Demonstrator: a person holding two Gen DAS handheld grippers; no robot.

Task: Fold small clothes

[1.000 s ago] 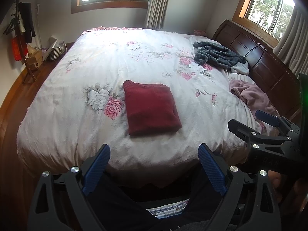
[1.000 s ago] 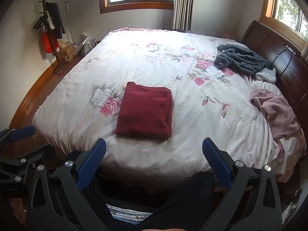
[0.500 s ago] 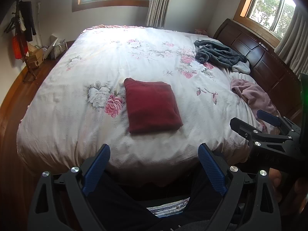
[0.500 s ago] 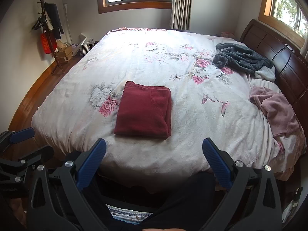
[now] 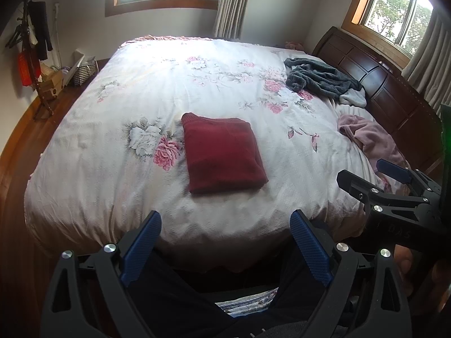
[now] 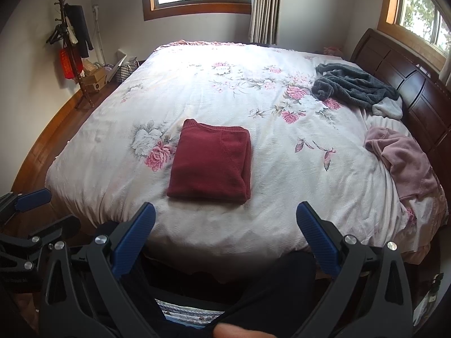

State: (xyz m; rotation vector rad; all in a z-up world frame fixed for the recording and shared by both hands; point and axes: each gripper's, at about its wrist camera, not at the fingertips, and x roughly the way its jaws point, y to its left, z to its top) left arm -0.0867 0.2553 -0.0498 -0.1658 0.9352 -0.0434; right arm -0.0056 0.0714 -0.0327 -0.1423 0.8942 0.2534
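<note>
A dark red garment point(image 5: 222, 155) point(image 6: 211, 162) lies folded into a neat rectangle on the flowered bedspread point(image 5: 197, 84) point(image 6: 225, 90), near the bed's front edge. My left gripper point(image 5: 225, 222) is open and empty, held back off the bed in front of the garment. My right gripper point(image 6: 225, 214) is likewise open with nothing in it. Each gripper shows at the edge of the other's view: the right one point(image 5: 375, 173) and the left one point(image 6: 42, 211). A crumpled grey garment point(image 5: 318, 79) point(image 6: 352, 84) and a crumpled pink garment point(image 5: 372, 138) point(image 6: 403, 163) lie at the right side.
A dark wooden headboard point(image 5: 394, 90) point(image 6: 408, 84) runs along the bed's right. A coat stand point(image 6: 70, 42) and boxes point(image 5: 53, 81) stand by the left wall on wooden floor. The person's dark trousers point(image 6: 267, 281) fill the view below the grippers.
Both grippers have pulled back slightly from the bed and stayed open. The red garment has not moved.
</note>
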